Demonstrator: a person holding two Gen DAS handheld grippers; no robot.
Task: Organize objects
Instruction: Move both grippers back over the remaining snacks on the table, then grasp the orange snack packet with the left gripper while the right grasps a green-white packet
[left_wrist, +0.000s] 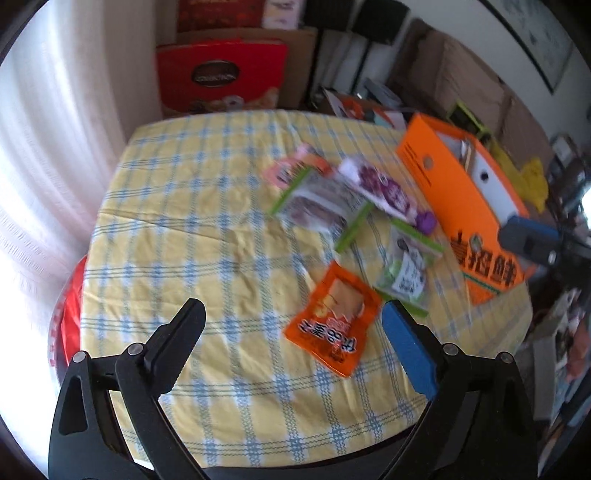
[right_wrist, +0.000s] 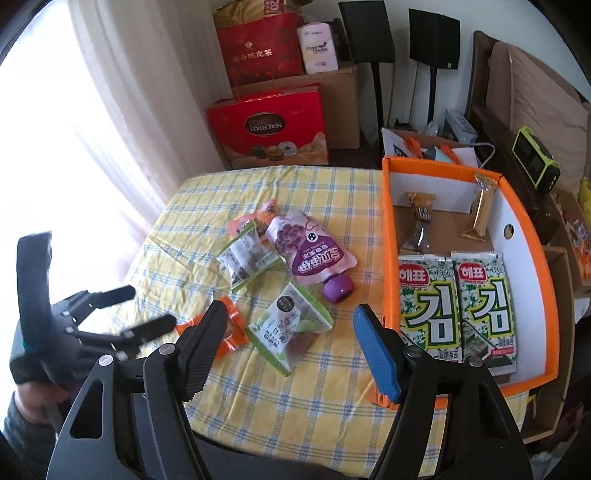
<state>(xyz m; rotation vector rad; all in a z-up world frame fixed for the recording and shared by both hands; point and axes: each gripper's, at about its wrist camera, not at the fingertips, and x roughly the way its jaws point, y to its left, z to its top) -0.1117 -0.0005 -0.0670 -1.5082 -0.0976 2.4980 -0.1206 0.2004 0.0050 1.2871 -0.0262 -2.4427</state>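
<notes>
Snack packets lie on a yellow checked tablecloth (right_wrist: 207, 206). My left gripper (left_wrist: 293, 307) hangs open over the cloth, with an orange packet (left_wrist: 334, 321) lying beside its blue pad. In the right wrist view it shows at the left (right_wrist: 151, 305), held by a hand. My right gripper (right_wrist: 290, 308) stands open above a green-and-white packet (right_wrist: 291, 328), its pads clear of it. The orange packet (right_wrist: 232, 332) peeks out behind its black finger. Farther back lie a purple grape pouch (right_wrist: 306, 251) and a green-edged clear packet (right_wrist: 247, 258).
An orange box (right_wrist: 388, 229) at the table's right holds two seaweed packs (right_wrist: 428, 302) and two wrapped bars (right_wrist: 480, 206). Behind the table stand a red gift box (right_wrist: 269, 125), cardboard boxes and speaker stands. A bright curtain (right_wrist: 110, 110) hangs at the left.
</notes>
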